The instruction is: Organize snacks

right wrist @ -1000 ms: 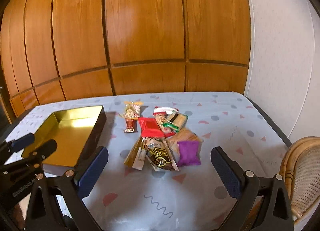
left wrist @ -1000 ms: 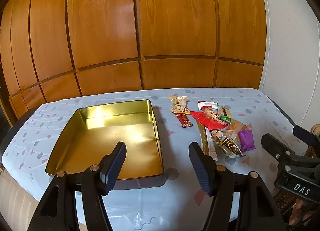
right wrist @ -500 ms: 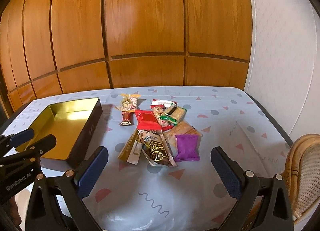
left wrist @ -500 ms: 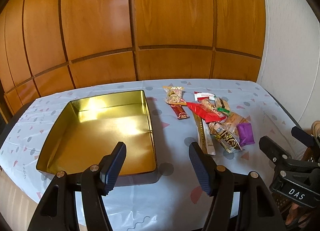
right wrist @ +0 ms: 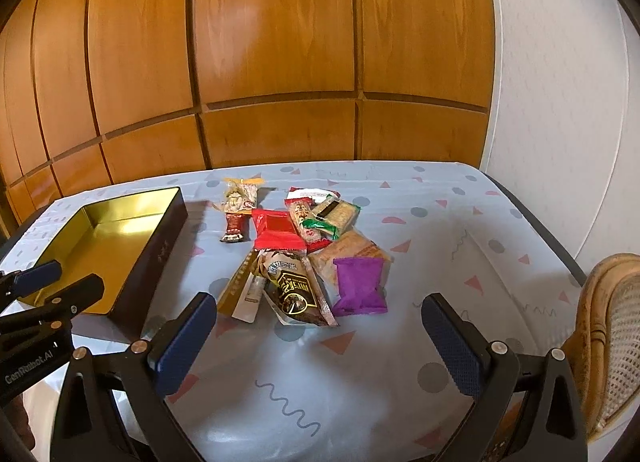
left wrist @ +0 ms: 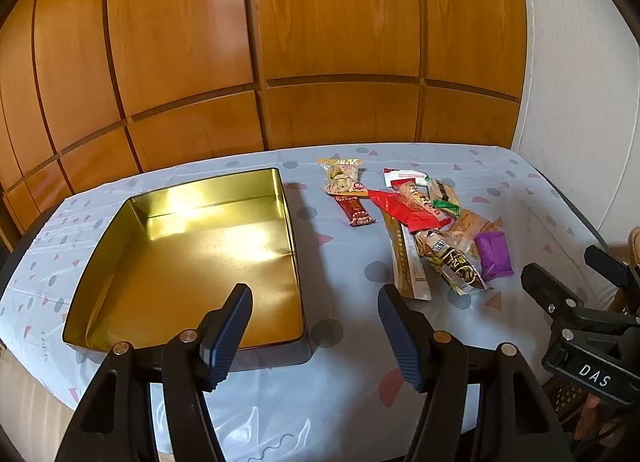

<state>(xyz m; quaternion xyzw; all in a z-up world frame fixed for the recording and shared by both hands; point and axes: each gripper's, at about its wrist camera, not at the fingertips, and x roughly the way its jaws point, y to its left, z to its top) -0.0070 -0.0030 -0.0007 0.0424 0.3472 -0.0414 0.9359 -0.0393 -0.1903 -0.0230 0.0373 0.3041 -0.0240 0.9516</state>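
Black left gripper (left wrist: 314, 326) and right gripper (right wrist: 320, 342) hover spread, empty, above the table (right wrist: 440, 230).

From my right gripper (right wrist: 318, 336), bare tablecloth (right wrist: 460, 230) lies open from 12 to 2 o'clock. The snack pile (right wrist: 308, 254) blocks 11 o'clock, the gold tin (right wrist: 158, 246) walls off 10, and a wicker chair (right wrist: 612, 326) crowds 3.
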